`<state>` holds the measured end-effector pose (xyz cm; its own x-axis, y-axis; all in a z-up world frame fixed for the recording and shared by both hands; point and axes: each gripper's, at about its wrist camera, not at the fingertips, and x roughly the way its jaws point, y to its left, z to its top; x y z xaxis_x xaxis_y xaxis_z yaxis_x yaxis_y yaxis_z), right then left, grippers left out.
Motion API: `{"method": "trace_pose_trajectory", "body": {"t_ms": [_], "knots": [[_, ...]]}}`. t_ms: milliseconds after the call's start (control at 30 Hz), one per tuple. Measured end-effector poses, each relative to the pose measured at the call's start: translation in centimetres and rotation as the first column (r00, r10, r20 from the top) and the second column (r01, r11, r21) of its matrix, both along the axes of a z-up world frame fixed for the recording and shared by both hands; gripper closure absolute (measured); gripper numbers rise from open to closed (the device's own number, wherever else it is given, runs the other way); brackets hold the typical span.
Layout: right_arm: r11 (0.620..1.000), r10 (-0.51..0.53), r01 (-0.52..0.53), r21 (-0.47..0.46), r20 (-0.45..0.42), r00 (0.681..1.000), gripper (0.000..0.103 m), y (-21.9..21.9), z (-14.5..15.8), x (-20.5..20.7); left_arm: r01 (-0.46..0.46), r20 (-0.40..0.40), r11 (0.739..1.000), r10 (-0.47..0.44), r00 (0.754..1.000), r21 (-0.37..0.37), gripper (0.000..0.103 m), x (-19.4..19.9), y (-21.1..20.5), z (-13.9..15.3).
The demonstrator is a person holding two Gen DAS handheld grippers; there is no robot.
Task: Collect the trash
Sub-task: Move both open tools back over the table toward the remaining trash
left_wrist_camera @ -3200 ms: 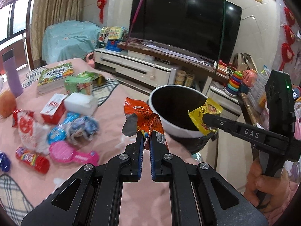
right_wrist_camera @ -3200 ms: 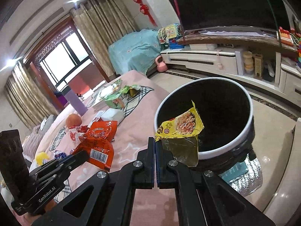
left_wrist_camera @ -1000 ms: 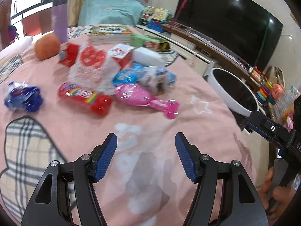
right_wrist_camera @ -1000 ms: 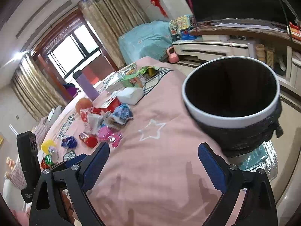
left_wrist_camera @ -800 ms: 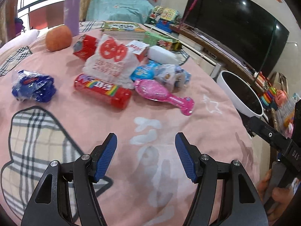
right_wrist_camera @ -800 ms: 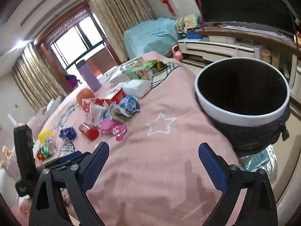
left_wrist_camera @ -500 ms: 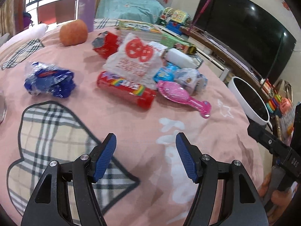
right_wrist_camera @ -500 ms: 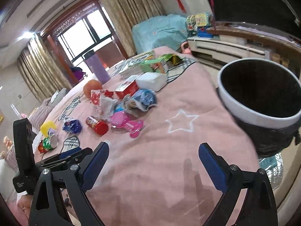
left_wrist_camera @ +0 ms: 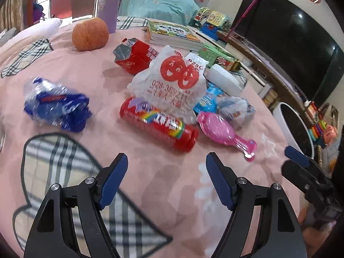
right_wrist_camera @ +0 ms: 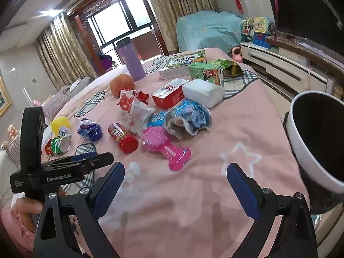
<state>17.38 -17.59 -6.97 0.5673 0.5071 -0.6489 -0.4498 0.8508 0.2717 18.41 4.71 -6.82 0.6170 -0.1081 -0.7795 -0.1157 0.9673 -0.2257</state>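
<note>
A: Where do the claws stand?

B: Both are empty. The left claw (left_wrist_camera: 165, 180) hangs over the pink bed cover (left_wrist_camera: 107, 71) with its jaws opening and nothing between them. The right claw (right_wrist_camera: 175, 189) is spread wide over bare cover too, holding nothing.

A: And the trash?

B: Heaped mid-bed. A red snack tube (left_wrist_camera: 159, 124) lies nearest the left claw, just ahead of its fingertips, with a white plastic bag (left_wrist_camera: 169, 83) printed with red faces touching it from behind. A crumpled blue wrapper (left_wrist_camera: 57, 107) sits apart to the left, a torn red packet (left_wrist_camera: 133, 56) further back.

A: Why spread the jaws now?

B: I judge it is readying for a pick; the tube is fat, so it needs width. Its round shape may roll when pinched.

A: Where does the trash go?

B: The white-rimmed bin (right_wrist_camera: 316, 137) stands at the bed's edge on the right, mouth open towards the pile, so carries are short.

A: Anything to leave?

B: Probably the orange fruit (left_wrist_camera: 90, 33), books (left_wrist_camera: 172, 34) and pink brush (left_wrist_camera: 223, 133); they don't look like rubbish.
</note>
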Motion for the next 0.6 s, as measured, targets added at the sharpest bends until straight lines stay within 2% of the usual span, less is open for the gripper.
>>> {"method": "trace_pose_trajectory", "body": {"t_ms": [133, 300, 500, 600], "knots": [[1.000, -0.001, 0.002, 0.014, -0.016, 1.000, 0.006, 0.1, 0.0, 1.0, -0.029, -0.045, 0.998, 0.031, 0.998, 0.056, 0.026, 1.5, -0.1, -1.3], [1.000, 0.026, -0.026, 0.009, -0.022, 0.999, 0.006, 0.8, -0.2, 1.3, -0.067, -0.038, 0.994, 0.070, 0.997, 0.086, 0.026, 0.2, 1.9, -1.3], [0.996, 0.080, -0.081, -0.029, -0.032, 0.996, 0.006, 2.7, -0.9, 2.2, -0.071, -0.046, 0.995, 0.075, 0.996, 0.069, 0.026, -2.4, 5.0, -1.0], [0.992, 0.107, -0.108, -0.058, -0.025, 0.994, 0.007, 3.7, -1.0, 2.8, -0.068, -0.041, 0.997, 0.069, 0.997, 0.023, 0.025, -2.3, 5.1, -0.4]]}}
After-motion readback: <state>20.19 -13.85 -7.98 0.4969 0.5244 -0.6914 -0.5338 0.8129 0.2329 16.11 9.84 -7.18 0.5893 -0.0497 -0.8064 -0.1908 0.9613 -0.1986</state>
